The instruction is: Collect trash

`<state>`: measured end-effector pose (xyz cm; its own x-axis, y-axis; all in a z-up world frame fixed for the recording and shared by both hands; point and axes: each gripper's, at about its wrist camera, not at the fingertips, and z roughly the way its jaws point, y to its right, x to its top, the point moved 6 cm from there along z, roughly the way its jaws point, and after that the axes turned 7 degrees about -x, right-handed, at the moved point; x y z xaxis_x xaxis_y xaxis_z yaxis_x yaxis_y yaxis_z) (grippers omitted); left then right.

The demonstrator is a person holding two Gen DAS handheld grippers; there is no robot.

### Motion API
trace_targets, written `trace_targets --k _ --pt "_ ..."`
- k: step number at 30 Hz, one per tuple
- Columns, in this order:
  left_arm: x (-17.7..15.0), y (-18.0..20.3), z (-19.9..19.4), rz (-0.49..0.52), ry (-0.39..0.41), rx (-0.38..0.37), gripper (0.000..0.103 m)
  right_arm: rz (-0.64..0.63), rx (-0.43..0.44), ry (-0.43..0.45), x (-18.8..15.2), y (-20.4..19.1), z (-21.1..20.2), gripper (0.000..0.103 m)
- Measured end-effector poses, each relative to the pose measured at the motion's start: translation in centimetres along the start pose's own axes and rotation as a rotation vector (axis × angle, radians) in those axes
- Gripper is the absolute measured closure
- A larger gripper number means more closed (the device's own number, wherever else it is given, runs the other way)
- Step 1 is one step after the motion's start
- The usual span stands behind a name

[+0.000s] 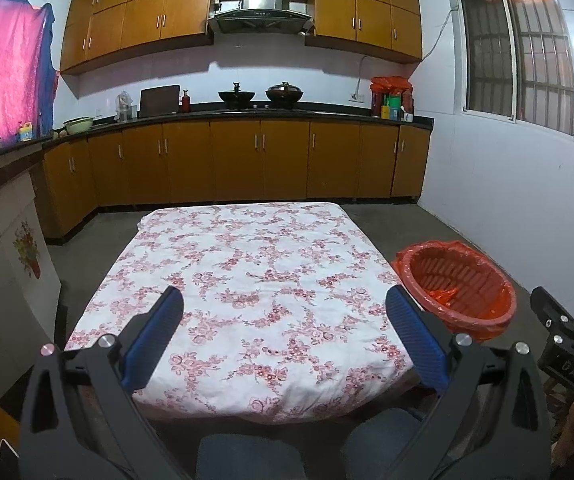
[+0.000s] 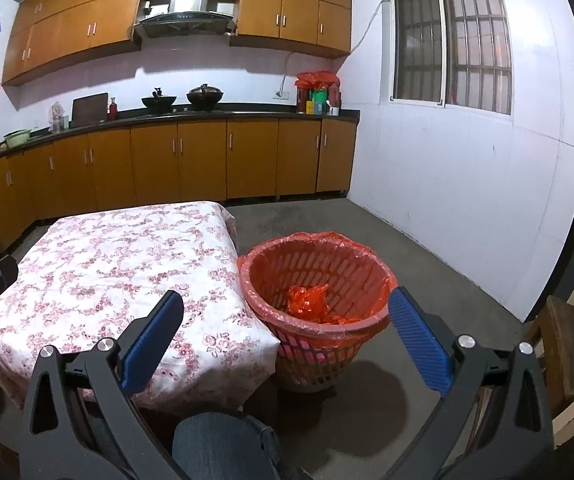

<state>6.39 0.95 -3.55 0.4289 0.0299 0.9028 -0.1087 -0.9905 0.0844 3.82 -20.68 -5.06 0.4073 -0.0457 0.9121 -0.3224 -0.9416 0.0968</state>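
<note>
Both tools, left tool point(image 1: 285, 344) & right tool point(image 2: 287, 344), gape empty; no trash visible ahead on surface point(image 1: 247, 264), so you risk snagging the tablecloth w/ a blind grab.

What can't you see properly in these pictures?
- Red plastic-lined trash basket: crumpled red liner covers its bottom in both views.
- Floor under the floral-cloth table: hidden by the cloth, both views.
- Small jars and bottles on the black counter: too small to identify.
</note>
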Motion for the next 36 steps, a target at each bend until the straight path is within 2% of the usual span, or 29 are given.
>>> trace_targets --k 36 --pt "-0.01 0.55 -0.08 0.011 0.005 -0.017 0.004 0.010 -0.004 -0.015 -0.14 0.57 0.06 0.002"
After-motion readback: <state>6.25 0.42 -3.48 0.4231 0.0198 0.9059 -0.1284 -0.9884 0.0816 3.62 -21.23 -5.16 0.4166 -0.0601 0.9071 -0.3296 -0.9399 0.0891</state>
